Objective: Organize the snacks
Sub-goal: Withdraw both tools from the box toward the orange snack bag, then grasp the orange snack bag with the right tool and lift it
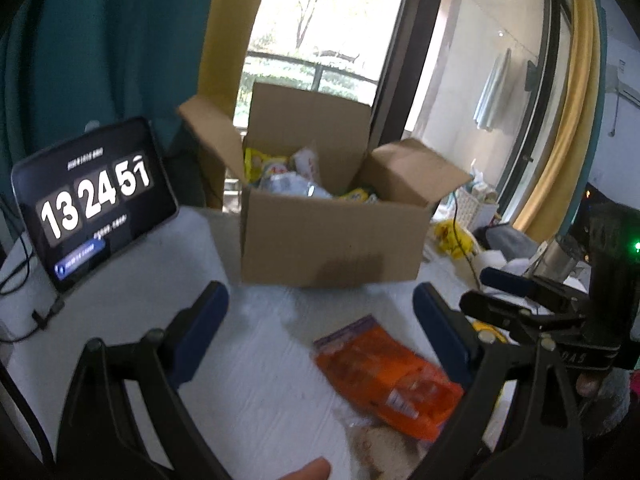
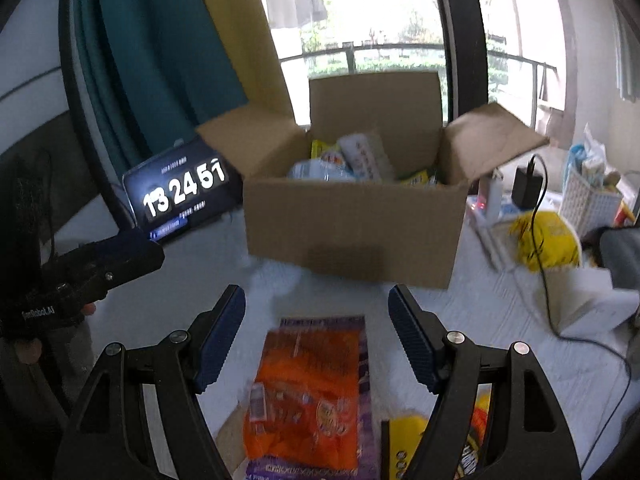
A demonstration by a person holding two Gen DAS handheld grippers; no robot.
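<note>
While both grippers hang over the white table (image 2: pixel 460 320), the right gripper (image 2: pixel 316 336) has its fingers spread wide above the orange snack bag (image 2: pixel 308 396), empty; the left gripper (image 1: pixel 320 328) is likewise spread and empty. Behind the bag stands an open cardboard box (image 2: pixel 356 232) holding packets. A tablet clock (image 1: pixel 92 200) leans at its left; a yellow bag (image 2: pixel 548 244), charger cable (image 2: pixel 540 240) and white basket (image 2: pixel 588 196) crowd the right.

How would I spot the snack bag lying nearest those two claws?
Start at the open cardboard box standing on the white table. On the table just in front of it lies the orange snack bag, flat, between the open right gripper fingers. Its bright orange face with purple edging sets it apart from the yellow packet beside it.
</note>
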